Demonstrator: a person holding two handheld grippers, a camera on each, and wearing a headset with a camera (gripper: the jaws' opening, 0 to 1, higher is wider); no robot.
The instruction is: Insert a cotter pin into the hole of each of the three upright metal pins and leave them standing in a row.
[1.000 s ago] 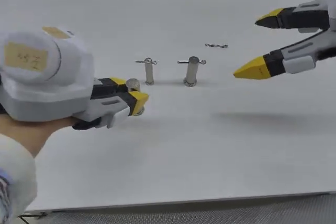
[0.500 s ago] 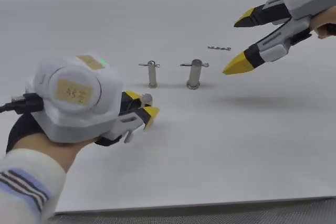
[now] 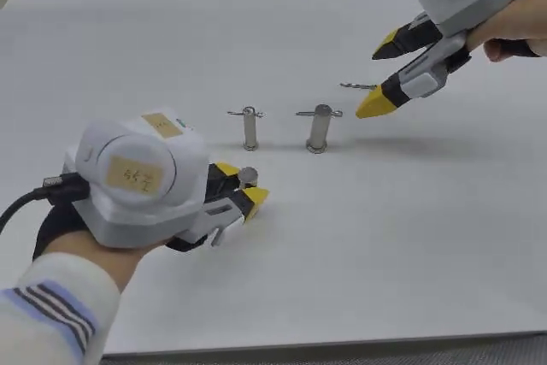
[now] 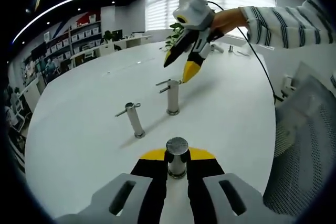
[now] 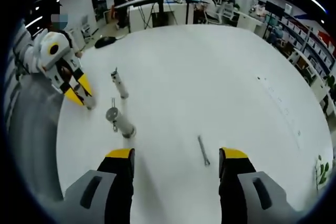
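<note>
The right tool, jaws wide open, has swung in over the loose cotter pin — the last one needed. The left tool clamps the third metal pin, near the left fitted pin and the right fitted pin on the white surface — an open office with shelves and windows lies beyond.

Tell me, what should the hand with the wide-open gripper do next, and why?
Probably lower the right gripper onto the loose cotter pin and close on it. Its jaws stand open, and that pin lies on the table just ahead of them. The two standing metal pins already carry cotter pins, while the left gripper holds the third metal pin upright, with none visible in it.
</note>
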